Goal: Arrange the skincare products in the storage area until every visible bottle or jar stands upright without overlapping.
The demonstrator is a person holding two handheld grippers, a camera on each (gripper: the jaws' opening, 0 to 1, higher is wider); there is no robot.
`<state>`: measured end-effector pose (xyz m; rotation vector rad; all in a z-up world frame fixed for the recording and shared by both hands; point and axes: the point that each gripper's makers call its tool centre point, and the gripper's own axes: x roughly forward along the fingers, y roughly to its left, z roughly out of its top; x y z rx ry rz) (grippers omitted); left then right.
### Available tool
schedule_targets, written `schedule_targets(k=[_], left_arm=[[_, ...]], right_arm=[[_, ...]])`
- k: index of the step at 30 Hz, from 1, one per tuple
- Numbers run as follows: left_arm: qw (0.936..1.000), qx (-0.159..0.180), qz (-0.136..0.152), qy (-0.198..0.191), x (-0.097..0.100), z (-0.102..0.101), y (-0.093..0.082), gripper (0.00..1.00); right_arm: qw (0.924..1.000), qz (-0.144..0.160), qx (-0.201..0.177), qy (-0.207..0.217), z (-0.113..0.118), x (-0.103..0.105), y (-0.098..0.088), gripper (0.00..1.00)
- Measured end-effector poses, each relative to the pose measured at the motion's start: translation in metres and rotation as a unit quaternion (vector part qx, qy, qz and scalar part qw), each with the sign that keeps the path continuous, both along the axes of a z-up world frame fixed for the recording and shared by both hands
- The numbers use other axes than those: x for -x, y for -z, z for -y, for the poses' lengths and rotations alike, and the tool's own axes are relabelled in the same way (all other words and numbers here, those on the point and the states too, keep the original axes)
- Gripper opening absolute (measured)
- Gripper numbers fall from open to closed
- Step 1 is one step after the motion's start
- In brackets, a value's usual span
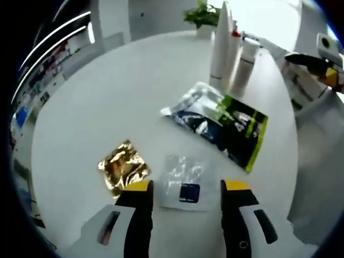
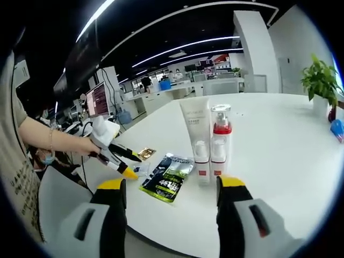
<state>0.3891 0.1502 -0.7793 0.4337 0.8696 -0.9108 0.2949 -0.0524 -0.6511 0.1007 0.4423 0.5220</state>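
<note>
Left gripper [image 1: 186,189] hangs over the white table [image 1: 107,97], jaws spread with nothing between them, above a small clear sachet [image 1: 184,181] lying flat. Just beside it lies a crinkled gold foil packet [image 1: 123,167], also flat. Further out, a black-and-green pouch [image 1: 243,131] lies flat overlapping a silver-dark pouch [image 1: 194,110]; their long axes run diagonally toward the bottles. In the right gripper view, a tall white tube [image 2: 196,137] and a red-collared pump bottle [image 2: 220,141] stand upright, touching side by side, long axes vertical, with two shorter white bottles in front. Right gripper [image 2: 171,192] is spread, empty, near the table edge facing these. A potted plant [image 2: 321,80] stands far off.
</note>
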Motion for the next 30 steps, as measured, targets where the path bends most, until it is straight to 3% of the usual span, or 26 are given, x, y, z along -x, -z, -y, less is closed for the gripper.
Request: schedule_targets(k=[7,25,30], left_arm=[[0.9997,-0.003,0.006,0.024,-0.0006,0.0025,0.0021,0.38],[0.9992,-0.002,0.011,0.040,-0.0002,0.0029,-0.0016,0.37],[0.9982,-0.003,0.009,0.059,0.0027,0.0017,-0.0050,0.36]], right_arm=[[1.0000,-0.002,0.001,0.001,-0.0003,-0.0003,0.0001,0.68],[1.0000,-0.003,0.002,-0.003,-0.0025,-0.0002,0.0006,0.68],[1.0000,-0.003,-0.001,-0.002,-0.0013,-0.0005,0.0007,0.68]])
